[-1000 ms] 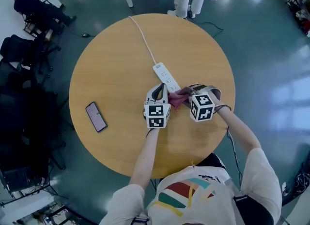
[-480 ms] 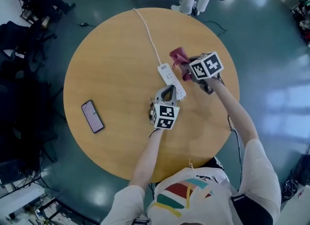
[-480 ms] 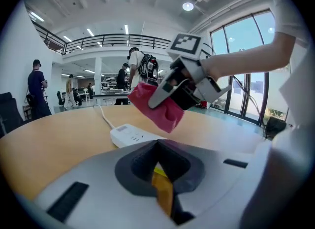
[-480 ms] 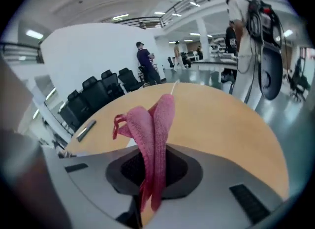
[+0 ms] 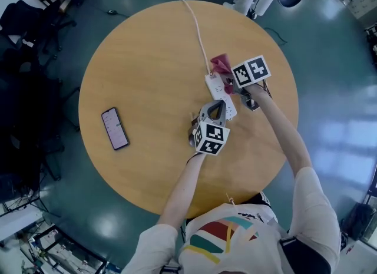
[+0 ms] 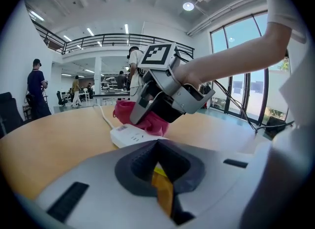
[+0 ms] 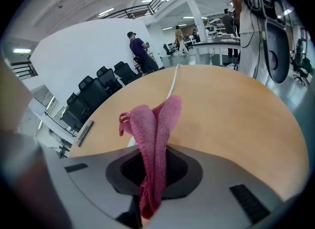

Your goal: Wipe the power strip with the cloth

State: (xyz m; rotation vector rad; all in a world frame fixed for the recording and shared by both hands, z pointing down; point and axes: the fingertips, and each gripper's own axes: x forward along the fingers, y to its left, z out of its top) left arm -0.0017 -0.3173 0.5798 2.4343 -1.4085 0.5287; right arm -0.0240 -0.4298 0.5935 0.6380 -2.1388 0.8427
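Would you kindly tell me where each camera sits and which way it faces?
Head view: on the head, steeply down at the table; both forearms, left claw, right claw show.
Left gripper view: on the left claw, along its shut jaws toward the power strip; the right forearm shows.
Right gripper view: on the right claw, across the table; its jaws clamp the cloth.
Shared: all show the cloth.

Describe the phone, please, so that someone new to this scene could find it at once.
Look at the round wooden table. On its left side, far from the white power strip, a phone lies flat and alone. It is the only slim dark rectangle, screen up.
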